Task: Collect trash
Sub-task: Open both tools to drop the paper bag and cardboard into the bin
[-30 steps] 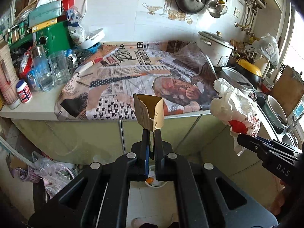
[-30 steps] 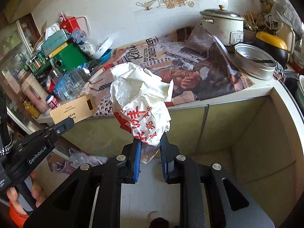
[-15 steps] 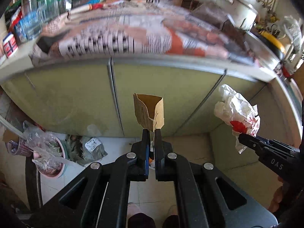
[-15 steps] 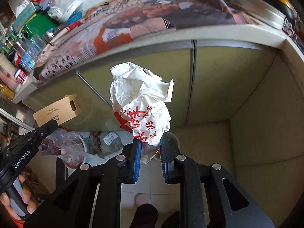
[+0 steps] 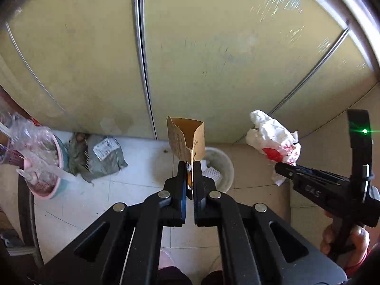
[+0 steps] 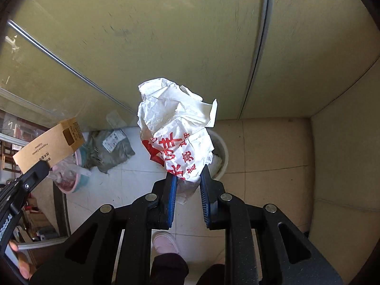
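1. Far left: a pink plastic basin (image 5: 45, 166) stuffed with clear wrap, beside a grey-green crumpled sack (image 5: 99, 156) on the white tiled floor (image 5: 133, 178).
2. Middle: the left gripper (image 5: 189, 166) pinches a small brown cardboard box (image 5: 186, 141) over a white round bin (image 5: 223, 166).
3. Right: the right gripper (image 6: 187, 178) clamps a crumpled white paper bag with red print (image 6: 178, 137), olive cabinet doors (image 5: 213, 59) behind.

**Black grippers, blue pads, pink shoe**

The left gripper (image 5: 188, 166) was matte black with silver round rivets and blue inner pads. The right gripper (image 6: 188, 178) matched it, its ribbed blue pads (image 6: 171, 197) plainer; white "DAS" lettering and a green light showed. A pink shoe (image 6: 165, 243) and dark trousers appeared below.
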Demonstrator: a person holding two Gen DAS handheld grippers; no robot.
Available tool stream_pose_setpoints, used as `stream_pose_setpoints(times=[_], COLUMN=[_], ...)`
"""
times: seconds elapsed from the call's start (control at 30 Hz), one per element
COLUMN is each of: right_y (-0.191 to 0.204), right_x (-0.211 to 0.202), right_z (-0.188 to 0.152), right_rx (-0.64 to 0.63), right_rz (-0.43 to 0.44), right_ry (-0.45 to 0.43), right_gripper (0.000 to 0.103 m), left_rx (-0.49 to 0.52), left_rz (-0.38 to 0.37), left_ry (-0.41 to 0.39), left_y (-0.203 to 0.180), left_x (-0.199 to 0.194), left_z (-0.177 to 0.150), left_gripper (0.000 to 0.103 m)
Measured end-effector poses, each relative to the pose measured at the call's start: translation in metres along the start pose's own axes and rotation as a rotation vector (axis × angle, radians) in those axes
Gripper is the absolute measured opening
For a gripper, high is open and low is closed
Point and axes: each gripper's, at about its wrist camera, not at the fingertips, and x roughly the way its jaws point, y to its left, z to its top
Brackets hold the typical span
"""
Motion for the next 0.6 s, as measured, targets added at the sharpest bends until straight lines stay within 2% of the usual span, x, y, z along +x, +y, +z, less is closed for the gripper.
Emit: stream_pose_setpoints(times=[0.2,0.3,0.37,0.4,0.5,0.6], right_y=[0.0,-0.002,-0.005,-0.006,-0.012,-0.021], right_x=[0.058,0.073,0.076,0.076,0.071,0.064], right_z=[0.011,0.019,0.02,0.019,0.016,0.015], right_rx=[0.005,0.01,0.008,0.008,0.019,0.036], right_rz=[0.071,0.069,0.056,0.047,0.047,0.043], right_ry=[0.058,0.074,0.077,0.078,0.078,0.085], right_gripper=[0.021,0.027,0.042,0.045,0.046,0.046], left_rx=[0.002,0.017,0.011,0.015,0.022,0.035], left_rz=[0.0,-0.002,-0.002,-0.009,-0.034,-0.061], left_ry=[0.038,0.05,0.077,0.085,0.106,0.126], left_y=[0.001,-0.004,-0.01,-0.014,-0.025,-0.037], left_x=[0.051,0.069,0.079,0.084,0.096,0.105], left_z=[-0.005,-0.004,-0.003,-0.002,0.0,0.002], left_gripper=[0.003,0.003,0.003,0.003,0.004,0.009])
